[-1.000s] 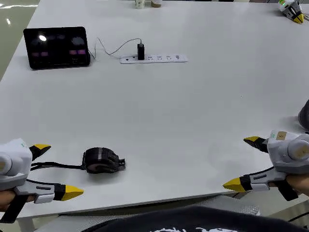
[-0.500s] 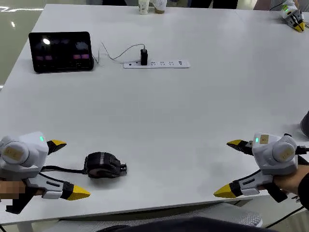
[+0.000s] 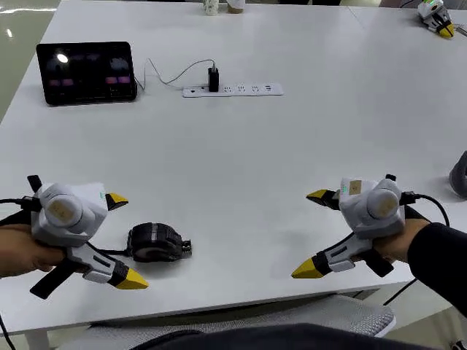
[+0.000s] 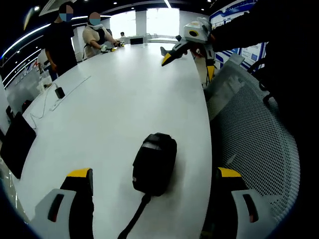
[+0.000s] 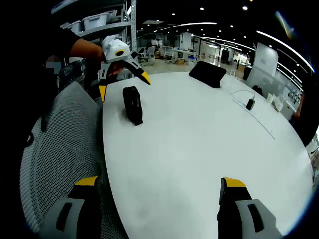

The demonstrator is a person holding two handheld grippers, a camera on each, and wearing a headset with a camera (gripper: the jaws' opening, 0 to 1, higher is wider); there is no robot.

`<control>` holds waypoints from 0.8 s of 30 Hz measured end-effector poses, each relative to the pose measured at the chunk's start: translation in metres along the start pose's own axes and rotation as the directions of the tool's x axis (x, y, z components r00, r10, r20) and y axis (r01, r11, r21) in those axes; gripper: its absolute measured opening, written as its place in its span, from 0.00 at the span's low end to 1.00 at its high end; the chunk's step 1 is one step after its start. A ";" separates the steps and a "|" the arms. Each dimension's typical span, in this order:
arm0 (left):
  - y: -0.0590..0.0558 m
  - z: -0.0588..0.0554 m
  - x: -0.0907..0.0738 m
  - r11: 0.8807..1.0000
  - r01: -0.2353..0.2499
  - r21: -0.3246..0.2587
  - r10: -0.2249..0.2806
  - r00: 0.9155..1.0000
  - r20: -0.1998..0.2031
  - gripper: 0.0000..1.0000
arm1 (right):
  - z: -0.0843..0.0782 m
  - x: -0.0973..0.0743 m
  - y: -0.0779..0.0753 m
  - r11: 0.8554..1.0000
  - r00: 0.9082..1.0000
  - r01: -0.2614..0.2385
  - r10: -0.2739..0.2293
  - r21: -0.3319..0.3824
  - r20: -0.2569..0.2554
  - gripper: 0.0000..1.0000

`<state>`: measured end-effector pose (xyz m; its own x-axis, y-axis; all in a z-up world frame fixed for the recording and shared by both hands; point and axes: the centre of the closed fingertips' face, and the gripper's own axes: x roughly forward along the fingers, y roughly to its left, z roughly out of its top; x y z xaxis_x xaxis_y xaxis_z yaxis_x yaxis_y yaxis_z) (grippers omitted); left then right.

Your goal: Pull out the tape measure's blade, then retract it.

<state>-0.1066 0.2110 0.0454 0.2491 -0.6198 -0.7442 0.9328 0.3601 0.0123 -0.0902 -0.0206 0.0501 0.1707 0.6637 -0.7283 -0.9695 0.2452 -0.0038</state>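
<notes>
Your left gripper [image 3: 125,240] is spread wide and grips nothing. Its yellow tips sit to either side of the tape measure [image 3: 155,242], which rests near the front edge of the white table [image 3: 241,160], just ahead of those tips and untouched by them. In the left gripper view the black tape measure lies centred between the jaws with its strap [image 4: 132,224] trailing back toward you, so you look lined up to clamp it by its body.

Your right gripper [image 3: 310,233] is also wide open and empty. It is well apart to the right, with its jaws aimed back at the tape measure. That fits the job: the small tab [image 3: 187,249] on the tape measure's right side (the blade's end, as far as I can tell) faces that gripper, which would have to come in and pinch it once the body is held firm. No blade is drawn out yet, so the pull has not begun.
</notes>
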 end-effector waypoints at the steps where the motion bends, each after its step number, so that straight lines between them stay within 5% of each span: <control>1: 0.000 0.001 0.001 1.000 0.006 0.006 -0.006 1.000 -0.003 0.99 | 0.002 0.002 0.001 1.000 1.000 -0.003 0.003 -0.004 -0.002 0.99; 7: -0.004 0.002 0.009 0.996 0.049 0.077 -0.044 0.998 -0.055 0.95 | 0.012 0.015 0.000 0.999 1.000 -0.020 0.020 -0.034 -0.005 0.99; 17: -0.009 0.007 0.028 0.995 0.084 0.049 -0.079 0.993 -0.090 0.81 | 0.037 0.045 0.004 0.998 0.999 -0.036 0.037 -0.060 0.020 0.99; 24: -0.010 0.007 0.034 0.989 0.092 0.114 -0.077 0.988 -0.131 0.68 | 0.052 0.072 0.017 0.992 0.995 -0.096 0.097 -0.084 0.009 0.99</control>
<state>-0.1055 0.1812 0.0251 0.1403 -0.5489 -0.8241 0.9753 0.2200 0.0196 -0.0857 0.0682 0.0338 0.0778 0.6907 -0.7189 -0.9927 0.1206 0.0085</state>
